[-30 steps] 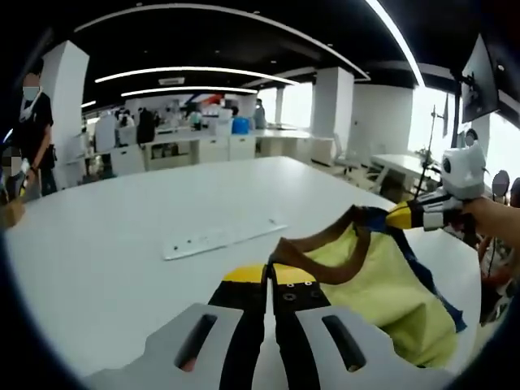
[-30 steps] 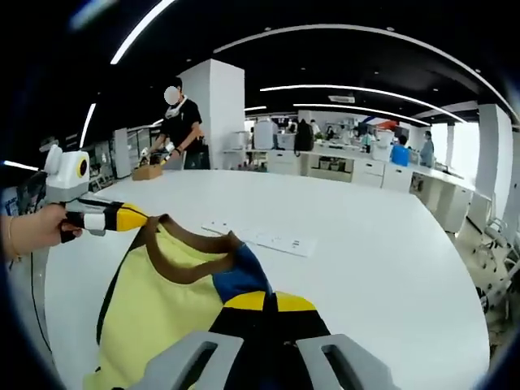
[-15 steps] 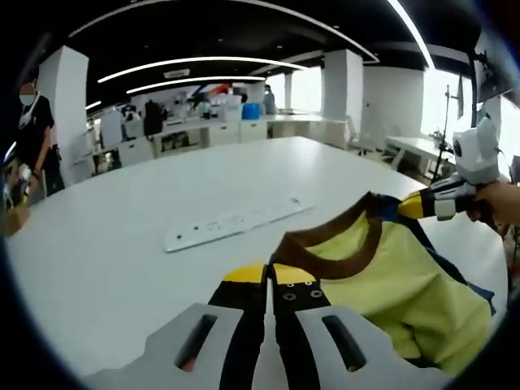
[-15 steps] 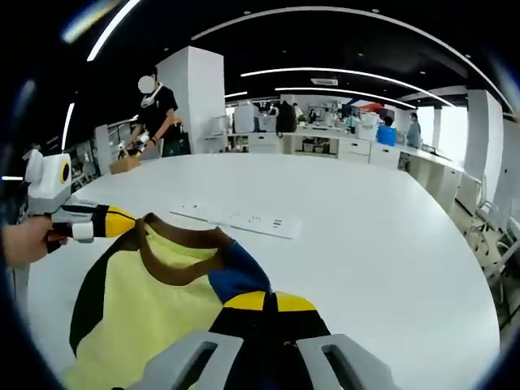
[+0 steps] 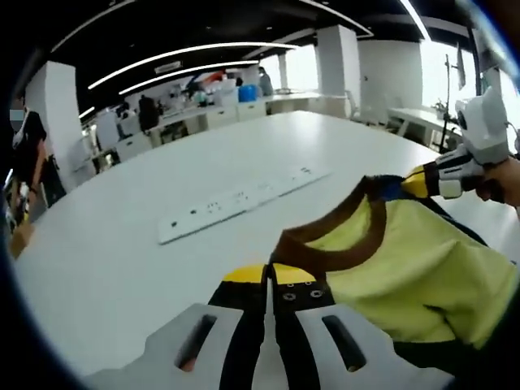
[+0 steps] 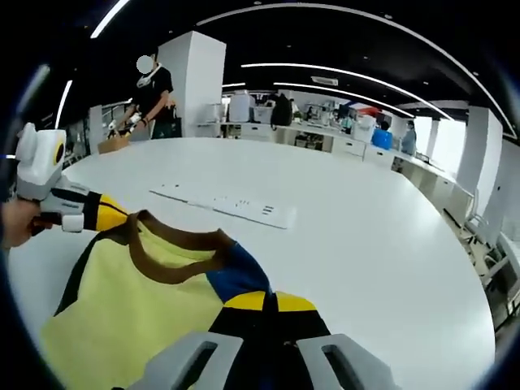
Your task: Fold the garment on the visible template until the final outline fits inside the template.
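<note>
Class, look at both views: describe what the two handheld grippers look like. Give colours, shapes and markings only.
Each gripper has two black jaws with yellow tips, rising from pale grey slotted arms. The left gripper shows small holes near its tips. Seen from the side, the right gripper has a white band behind the yellow. The person's sleeves cannot be seen.

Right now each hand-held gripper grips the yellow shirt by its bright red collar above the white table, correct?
Not quite: the yellow shirt's collar is brown, as the left gripper view shows. Both the left hand-held gripper and right hand-held gripper do grip it above the white table.
</note>
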